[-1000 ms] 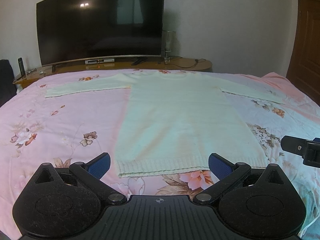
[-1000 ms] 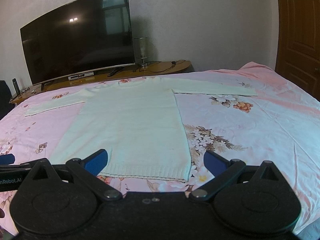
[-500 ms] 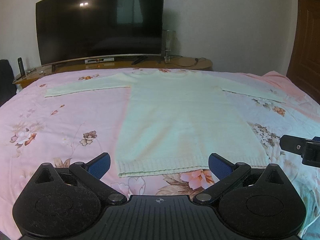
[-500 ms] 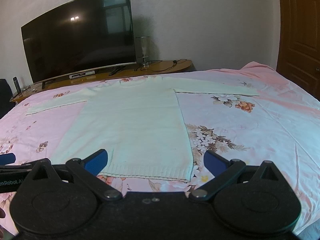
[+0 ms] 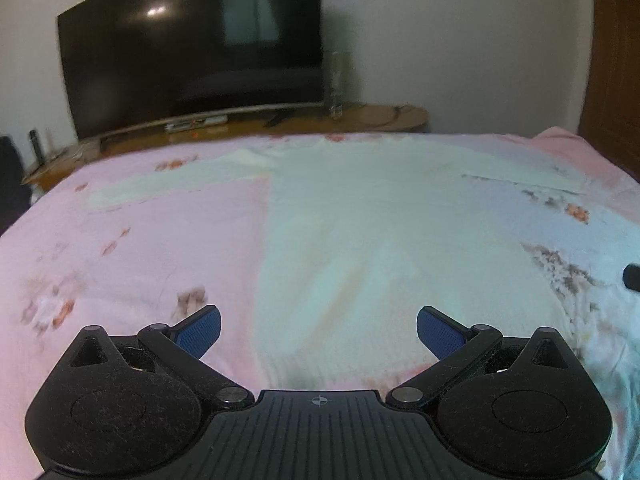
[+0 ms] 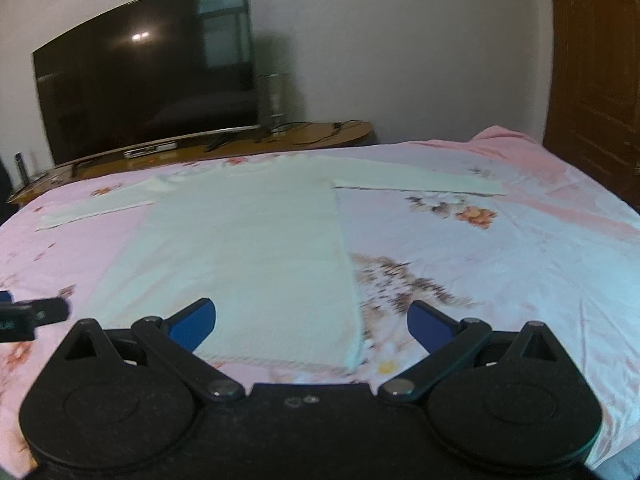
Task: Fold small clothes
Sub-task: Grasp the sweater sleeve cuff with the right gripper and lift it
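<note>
A pale sweater lies flat, sleeves spread, on a pink floral bedsheet in front of a television. The left gripper and right gripper hang above the sweater's near hem, fingers spread wide, holding nothing.

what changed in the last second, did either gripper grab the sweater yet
No grab yet. Both grippers have moved forward toward the sweater: its ribbed hem now sits lower and nearer in each view, and both pictures are motion-blurred. The left gripper and right gripper stay open and empty. The sweater still lies flat on the floral bedsheet, sleeves spread.
</note>
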`<state>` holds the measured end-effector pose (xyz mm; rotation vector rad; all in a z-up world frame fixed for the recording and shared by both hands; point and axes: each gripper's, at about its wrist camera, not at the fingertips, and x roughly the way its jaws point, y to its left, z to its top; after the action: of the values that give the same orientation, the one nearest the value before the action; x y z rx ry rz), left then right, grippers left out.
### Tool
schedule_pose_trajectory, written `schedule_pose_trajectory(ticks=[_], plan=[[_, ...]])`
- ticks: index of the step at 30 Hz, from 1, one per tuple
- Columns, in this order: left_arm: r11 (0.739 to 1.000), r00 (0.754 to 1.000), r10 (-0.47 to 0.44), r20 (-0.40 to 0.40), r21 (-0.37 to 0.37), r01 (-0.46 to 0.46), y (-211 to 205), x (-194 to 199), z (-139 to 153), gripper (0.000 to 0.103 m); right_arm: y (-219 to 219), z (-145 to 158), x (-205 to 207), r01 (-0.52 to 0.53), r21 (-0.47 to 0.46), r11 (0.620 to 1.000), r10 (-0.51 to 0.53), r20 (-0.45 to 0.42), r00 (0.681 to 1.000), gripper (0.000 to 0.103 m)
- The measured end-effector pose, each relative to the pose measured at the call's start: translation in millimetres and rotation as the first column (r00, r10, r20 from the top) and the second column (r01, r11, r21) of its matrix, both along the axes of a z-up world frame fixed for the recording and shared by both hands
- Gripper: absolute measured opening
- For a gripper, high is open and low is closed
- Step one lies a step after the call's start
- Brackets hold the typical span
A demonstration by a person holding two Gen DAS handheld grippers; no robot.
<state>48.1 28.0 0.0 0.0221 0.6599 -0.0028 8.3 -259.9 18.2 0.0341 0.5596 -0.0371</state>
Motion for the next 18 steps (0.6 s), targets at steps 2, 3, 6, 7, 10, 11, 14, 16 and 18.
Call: schedule_pose_trajectory(ticks=[2,3,6,7,10,11,14,16,18], plan=[[0.999,0.999,0.005,0.032,-0.047,-0.003,8.5,12.0,5.4,0.103,-14.6,3.8,9.2,0.041,-0.013,0.999,-0.041,0.021,0.999,0.103],[0.998,0.998,0.012,0.055,-0.055,-0.009,11.1,18.4,8.3,0.103,-19.9,5.3,11.8,0.058,-0.016,0.998,-0.057,0.031,0.998,0.103],[1.000,0.999,0.005,0.049,-0.007,-0.005,12.1,50.7,11.1,0.103,-45.0,11.3,33.2,0.090,0.009,0.996,-0.090,0.056,0.994,0.103],[1.000,0.999,0.000,0.053,-0.010,0.000,14.3,61.6,10.3,0.103,-54.8,12.7,42.4,0.098,0.032,0.995,-0.100,0.065,0.993,0.103],[0.997,0.996,-0.003,0.085,-0.082,0.010,28.9,95.8,3.9,0.103,-85.4,13.0,74.1,0.162,0.089,0.983,-0.170,0.084,0.982,0.103],[0.998,0.996,0.018,0.086,-0.066,-0.012,33.2,108.8,1.5,0.103,-96.6,11.3,85.2,0.178,0.111,0.978,-0.187,0.084,0.979,0.103],[0.986,0.988,0.112,0.110,-0.136,-0.096,57.1,140.4,-3.0,0.103,-128.9,6.3,127.7,0.267,0.094,0.959,-0.276,0.102,0.956,0.102],[0.977,0.979,0.176,0.102,-0.139,-0.161,73.3,161.5,-8.6,0.103,-152.1,2.3,154.4,0.298,0.119,0.947,-0.311,0.108,0.944,0.102],[0.971,0.971,0.224,0.080,-0.105,-0.215,86.7,184.7,-17.5,0.103,-183.3,-4.6,189.0,0.312,0.184,0.932,-0.333,0.095,0.938,0.101]])
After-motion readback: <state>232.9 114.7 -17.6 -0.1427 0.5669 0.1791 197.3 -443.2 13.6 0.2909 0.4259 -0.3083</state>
